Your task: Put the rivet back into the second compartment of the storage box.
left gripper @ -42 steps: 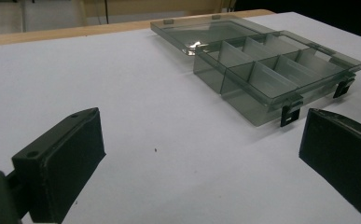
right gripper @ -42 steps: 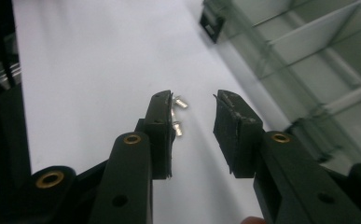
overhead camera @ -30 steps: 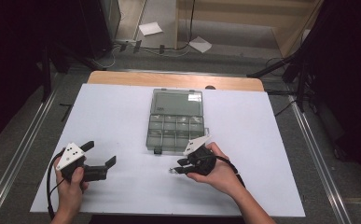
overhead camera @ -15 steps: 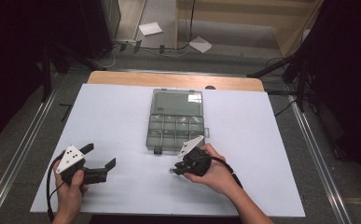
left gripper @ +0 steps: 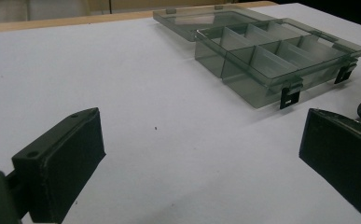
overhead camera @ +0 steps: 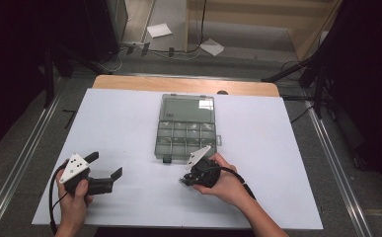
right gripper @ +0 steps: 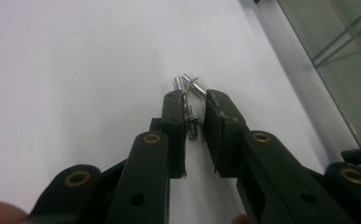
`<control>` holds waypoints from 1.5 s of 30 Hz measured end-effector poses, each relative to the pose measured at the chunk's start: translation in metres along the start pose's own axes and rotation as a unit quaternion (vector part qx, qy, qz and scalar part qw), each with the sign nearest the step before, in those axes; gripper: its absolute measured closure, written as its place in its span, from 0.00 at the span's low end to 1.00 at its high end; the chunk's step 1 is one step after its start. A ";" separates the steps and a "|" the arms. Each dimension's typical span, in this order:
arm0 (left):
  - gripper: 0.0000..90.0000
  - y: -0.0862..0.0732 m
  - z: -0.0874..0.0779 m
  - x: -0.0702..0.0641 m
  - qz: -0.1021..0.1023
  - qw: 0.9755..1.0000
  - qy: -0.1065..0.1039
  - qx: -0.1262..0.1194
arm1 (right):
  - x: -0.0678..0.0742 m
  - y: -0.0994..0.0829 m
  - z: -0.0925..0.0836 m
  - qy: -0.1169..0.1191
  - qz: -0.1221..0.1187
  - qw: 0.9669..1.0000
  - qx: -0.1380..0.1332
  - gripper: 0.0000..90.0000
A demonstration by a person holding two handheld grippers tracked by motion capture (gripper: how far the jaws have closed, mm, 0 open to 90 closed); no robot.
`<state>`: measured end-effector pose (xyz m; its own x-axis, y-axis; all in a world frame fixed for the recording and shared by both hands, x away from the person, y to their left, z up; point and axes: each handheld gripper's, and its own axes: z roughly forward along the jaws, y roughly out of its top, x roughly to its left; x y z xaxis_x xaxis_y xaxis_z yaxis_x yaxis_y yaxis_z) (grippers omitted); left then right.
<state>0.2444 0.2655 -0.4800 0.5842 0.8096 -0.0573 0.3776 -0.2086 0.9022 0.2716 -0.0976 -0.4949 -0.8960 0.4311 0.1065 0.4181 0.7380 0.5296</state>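
Apparently the work in hand is gathering small metal fasteners [right gripper: 188, 100] off the white sheet [overhead camera: 129, 123] and sorting them into the clear compartment box [overhead camera: 184, 129], and it looks to be at an early stage. In the right gripper view, a few small shiny rivet-like pieces lie on the sheet between the two black jaws, which have just been closing around them; the pads stand near the pieces on either side, with a narrow gap left, so it cannot be said for certain that they are pinched yet. In the high view the right gripper [overhead camera: 184, 180] points down at the sheet just in front of the box's near edge, close to its latches. The left gripper [overhead camera: 107, 165] sits well apart at the near left of the sheet, its jaws spread wide with nothing between them; its own view looks across bare sheet toward the box [left gripper: 276, 56]. The box lies open, lid folded flat toward the far side of the table [overhead camera: 129, 83], and the divided compartments that can be seen from the left gripper view appear empty. As a judgement, then, nothing has been placed so far: the pickup is under way, and the lift, the carry to a compartment and the release are all left to do. A small pale mark sits on the lid in the high view, but it is too small to read, and no brand or other writing can be made out anywhere.
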 end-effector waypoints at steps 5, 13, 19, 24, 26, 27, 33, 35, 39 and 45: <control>0.00 0.000 0.001 -0.001 -0.002 1.000 0.000 0.005 | 0.003 0.000 0.001 -0.014 -0.026 1.000 -0.002 0.91; 0.00 0.000 0.001 -0.002 0.006 1.000 0.003 0.004 | 0.003 0.001 0.000 -0.015 -0.022 1.000 0.003 0.92; 0.00 0.000 0.002 -0.002 0.006 1.000 0.002 0.004 | 0.000 0.000 -0.005 -0.012 -0.005 1.000 -0.002 0.92; 0.00 0.000 0.002 -0.003 0.005 1.000 0.002 0.004 | -0.002 0.001 -0.009 -0.010 -0.002 1.000 -0.006 0.92; 0.00 0.000 0.002 -0.003 0.003 1.000 0.002 0.003 | -0.003 0.002 -0.011 -0.011 -0.004 1.000 -0.008 0.92; 0.00 0.000 0.003 -0.003 0.002 1.000 0.002 0.002 | -0.003 0.003 -0.011 -0.008 -0.002 1.000 -0.010 0.92; 0.00 0.000 0.002 -0.002 0.003 1.000 0.001 0.002 | -0.006 0.007 -0.019 -0.010 0.002 1.000 -0.019 0.92; 0.00 0.000 0.002 -0.002 0.003 1.000 0.001 0.001 | -0.007 0.008 -0.022 -0.012 0.006 1.000 -0.020 0.92; 0.00 0.000 0.002 -0.002 0.002 1.000 0.000 0.000 | -0.010 0.011 -0.025 -0.012 0.007 1.000 -0.026 0.92; 0.00 0.001 0.001 -0.003 -0.002 1.000 0.002 0.002 | -0.014 0.016 -0.031 -0.011 0.011 0.999 -0.034 0.92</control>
<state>0.2435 0.2629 -0.4795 0.5801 0.8123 -0.0600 0.3835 -0.2074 0.8999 0.2864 -0.1086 -0.4617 -0.8831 0.4584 0.1001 0.4252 0.6917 0.5837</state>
